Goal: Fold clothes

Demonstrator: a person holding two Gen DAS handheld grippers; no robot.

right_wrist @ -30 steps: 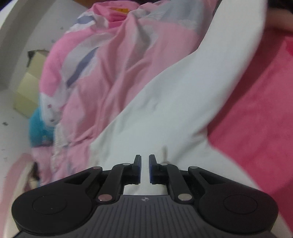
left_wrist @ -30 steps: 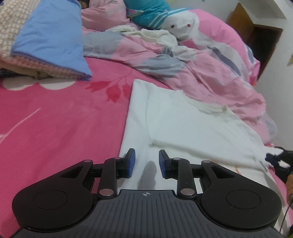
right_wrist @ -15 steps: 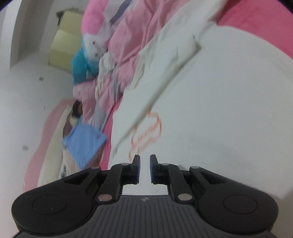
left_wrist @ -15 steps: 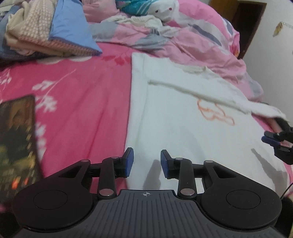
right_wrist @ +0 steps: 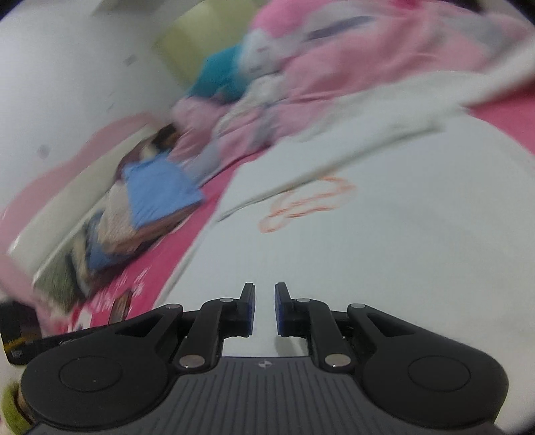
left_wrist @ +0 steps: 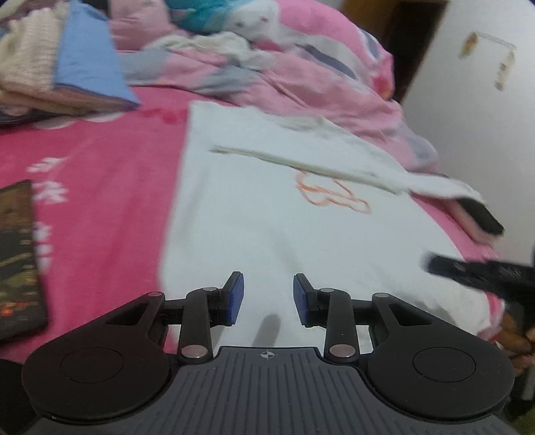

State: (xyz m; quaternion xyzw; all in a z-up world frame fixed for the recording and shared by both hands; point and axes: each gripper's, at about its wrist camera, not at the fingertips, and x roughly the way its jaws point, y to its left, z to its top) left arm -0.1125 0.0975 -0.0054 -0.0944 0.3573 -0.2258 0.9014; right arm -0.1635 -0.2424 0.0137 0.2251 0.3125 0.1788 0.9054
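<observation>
On the pink floral bed sheet, a white cotton T-shirt with an orange line drawing is lying spread flat, its top part folded down so that a straight fold edge is running across it just above the drawing. The left gripper is hanging over the near hem of the T-shirt with its 2 blue-padded jaws standing wide apart and nothing between them. The right gripper is sitting low over the T-shirt's near part, its 2 jaws parted only narrowly and gripping nothing; in the left wrist view it is showing as a dark blur at the T-shirt's right edge. Beyond the T-shirt's far edge, a crumpled pink and grey quilt is lying heaped, with a white and teal plush toy resting on it. Left of the T-shirt's far corner, a stack of folded clothes topped by a blue cloth is sitting on the sheet. Well left of the T-shirt's near half, a dark rectangular object is lying flat on the sheet; what it is cannot be told. Both views are blurred.
</observation>
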